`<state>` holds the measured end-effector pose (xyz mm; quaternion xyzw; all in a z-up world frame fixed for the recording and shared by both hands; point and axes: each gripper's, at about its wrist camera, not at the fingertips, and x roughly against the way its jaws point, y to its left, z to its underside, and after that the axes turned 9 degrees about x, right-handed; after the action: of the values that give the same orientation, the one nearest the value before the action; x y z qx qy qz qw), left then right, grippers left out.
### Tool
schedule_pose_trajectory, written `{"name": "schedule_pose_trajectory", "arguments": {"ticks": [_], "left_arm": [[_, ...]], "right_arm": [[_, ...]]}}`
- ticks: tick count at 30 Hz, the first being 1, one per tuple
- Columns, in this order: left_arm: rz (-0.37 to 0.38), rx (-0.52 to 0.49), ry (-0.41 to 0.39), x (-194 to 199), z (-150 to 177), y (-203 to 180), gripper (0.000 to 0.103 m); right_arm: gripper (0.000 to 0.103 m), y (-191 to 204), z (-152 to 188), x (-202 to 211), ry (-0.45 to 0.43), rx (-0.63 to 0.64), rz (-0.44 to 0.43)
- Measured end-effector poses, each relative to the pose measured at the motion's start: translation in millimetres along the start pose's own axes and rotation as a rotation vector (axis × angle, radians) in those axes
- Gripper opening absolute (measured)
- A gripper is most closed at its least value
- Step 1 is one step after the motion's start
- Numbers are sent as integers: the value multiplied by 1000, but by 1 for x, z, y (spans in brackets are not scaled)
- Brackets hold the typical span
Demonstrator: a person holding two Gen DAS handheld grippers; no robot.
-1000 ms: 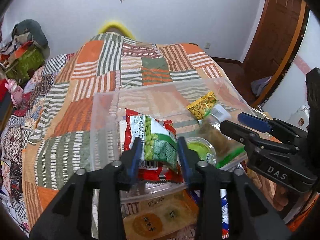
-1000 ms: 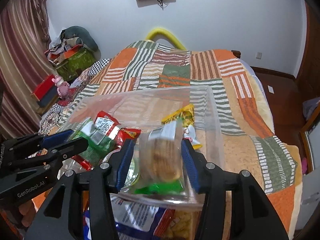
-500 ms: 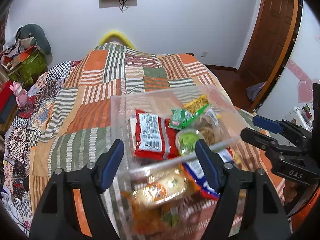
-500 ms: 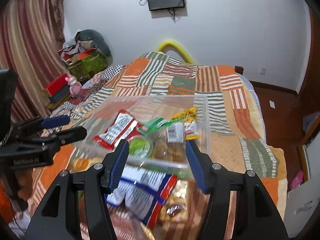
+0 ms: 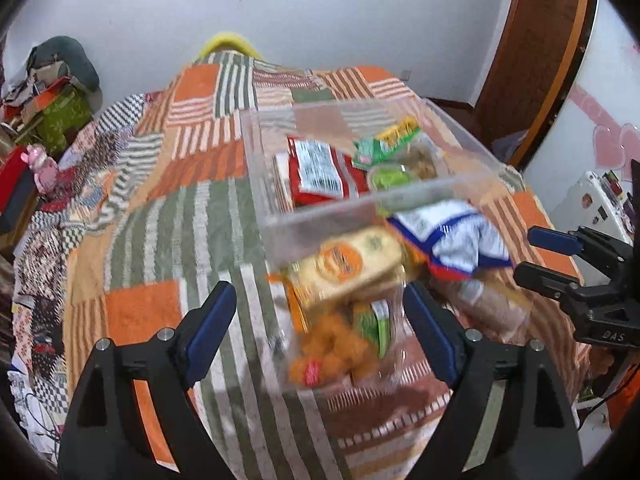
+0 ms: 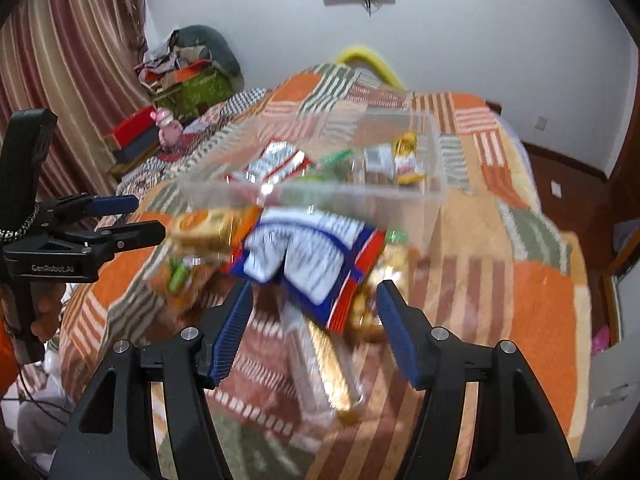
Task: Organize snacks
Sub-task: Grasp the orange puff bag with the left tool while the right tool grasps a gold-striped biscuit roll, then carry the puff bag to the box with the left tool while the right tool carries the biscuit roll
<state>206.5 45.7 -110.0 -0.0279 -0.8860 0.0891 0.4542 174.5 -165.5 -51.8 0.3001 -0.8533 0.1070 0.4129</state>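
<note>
A clear plastic bin sits on the patchwork bed. It holds a red packet, a green cup, a cookie pack and a yellow packet. In front of it lie loose snacks: a round-logo biscuit pack, a blue-white bag, an orange snack bag and a clear wafer pack. My left gripper is open and empty above the loose snacks. My right gripper is open and empty over the blue-white bag and wafer pack.
The bed's quilt stretches left and far. A pink toy and boxes sit at the left. A wooden door is at the right. Each gripper shows in the other's view, the right one and the left one.
Both grippers let go of their packs in the bin, opened, and pulled back and up. The loose snacks in front of the bin have come into view.
</note>
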Motion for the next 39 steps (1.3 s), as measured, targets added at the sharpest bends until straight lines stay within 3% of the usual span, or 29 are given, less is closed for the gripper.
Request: {"name": "schedule_pose_trajectory", "arguments": {"ticks": [9, 14, 24, 29, 31, 36, 39], "left_arm": [[6, 16, 90, -30, 27, -3, 87], [11, 56, 104, -45, 29, 1, 90], [32, 84, 163, -67, 35, -8, 91], [16, 57, 142, -67, 39, -13, 91], [24, 60, 140, -65, 40, -13, 89], [61, 55, 138, -56, 40, -15, 60], [48, 26, 131, -52, 41, -21, 59]], "right_arm": [[59, -6, 20, -43, 118, -74, -78], [57, 2, 20, -54, 133, -52, -60], [35, 9, 22, -53, 142, -59, -105], [34, 16, 33, -44, 149, -20, -116], [35, 16, 36, -40, 155, -25, -127], [39, 12, 28, -49, 168, -62, -128], [40, 14, 18, -61, 164, -66, -110]]}}
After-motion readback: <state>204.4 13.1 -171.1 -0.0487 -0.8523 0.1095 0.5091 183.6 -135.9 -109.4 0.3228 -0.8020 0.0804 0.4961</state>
